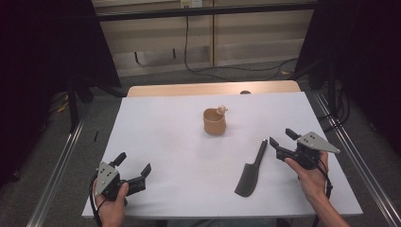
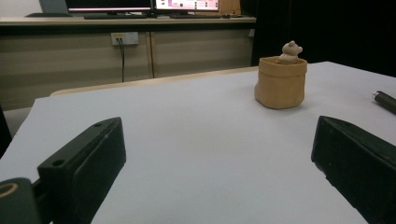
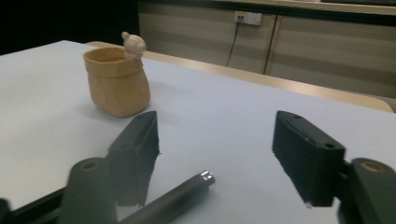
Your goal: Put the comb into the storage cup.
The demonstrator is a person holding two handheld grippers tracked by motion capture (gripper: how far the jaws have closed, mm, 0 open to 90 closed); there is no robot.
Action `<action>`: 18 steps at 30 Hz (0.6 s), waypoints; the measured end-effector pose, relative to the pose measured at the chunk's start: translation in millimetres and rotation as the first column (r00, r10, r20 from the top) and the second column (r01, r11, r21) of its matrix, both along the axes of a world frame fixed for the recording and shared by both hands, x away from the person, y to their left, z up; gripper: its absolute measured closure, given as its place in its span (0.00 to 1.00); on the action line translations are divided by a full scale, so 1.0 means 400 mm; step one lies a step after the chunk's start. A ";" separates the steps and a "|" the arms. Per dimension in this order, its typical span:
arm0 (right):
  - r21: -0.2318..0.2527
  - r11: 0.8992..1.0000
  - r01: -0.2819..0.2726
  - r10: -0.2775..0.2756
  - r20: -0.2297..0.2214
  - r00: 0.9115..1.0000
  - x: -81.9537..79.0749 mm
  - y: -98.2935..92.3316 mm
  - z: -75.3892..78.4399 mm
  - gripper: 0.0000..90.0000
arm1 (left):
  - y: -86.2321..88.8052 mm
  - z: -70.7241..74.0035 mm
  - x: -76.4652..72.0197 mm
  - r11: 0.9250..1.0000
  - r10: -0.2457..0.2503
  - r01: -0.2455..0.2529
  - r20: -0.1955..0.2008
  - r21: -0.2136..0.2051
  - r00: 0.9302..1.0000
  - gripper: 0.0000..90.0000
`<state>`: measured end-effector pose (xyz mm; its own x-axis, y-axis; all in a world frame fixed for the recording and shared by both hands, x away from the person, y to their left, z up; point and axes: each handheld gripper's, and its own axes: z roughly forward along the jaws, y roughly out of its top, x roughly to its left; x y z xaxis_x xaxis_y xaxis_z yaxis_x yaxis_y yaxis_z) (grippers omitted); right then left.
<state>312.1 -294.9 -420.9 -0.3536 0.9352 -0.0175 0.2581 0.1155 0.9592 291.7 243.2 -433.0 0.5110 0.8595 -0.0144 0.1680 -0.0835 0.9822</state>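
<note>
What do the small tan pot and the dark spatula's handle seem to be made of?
The pot looks like unglazed clay or ceramic: matte tan, with soft wrinkles like a folded bag. The spatula has a handle that seems to be metal: a smooth grey tube with a shiny end.

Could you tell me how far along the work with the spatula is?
Nothing looks done yet: the spatula lies flat on the table, apart from the pot. In hand: the right gripper, jaws open, brackets its handle tip without gripping. Left: closing on it and lifting. The left gripper rests open.
</note>
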 end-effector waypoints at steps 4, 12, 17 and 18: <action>0.009 1.000 -0.009 0.009 -0.027 1.000 0.000 -0.003 0.011 0.44 | -0.006 -0.001 0.001 1.000 0.004 -0.004 -0.006 0.008 1.000 0.04; 0.034 0.999 -0.034 0.037 -0.098 0.995 0.006 -0.009 0.023 0.68 | -0.007 -0.003 0.002 1.000 0.005 -0.005 -0.007 0.010 1.000 0.04; 0.057 0.997 -0.055 0.062 -0.131 0.989 0.007 -0.014 0.037 0.87 | -0.007 -0.002 0.002 1.000 0.002 -0.001 -0.006 0.017 1.000 0.04; 0.056 0.997 -0.057 0.064 -0.140 0.988 0.007 -0.015 0.037 0.90 | -0.007 -0.002 0.002 1.000 0.001 -0.001 -0.006 0.020 1.000 0.04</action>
<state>314.8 -301.0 -406.1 -0.4050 0.9104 0.0843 0.3856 0.0864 0.9186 292.5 240.2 -433.7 0.5098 0.8603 -0.0004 0.1740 -0.1026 0.9794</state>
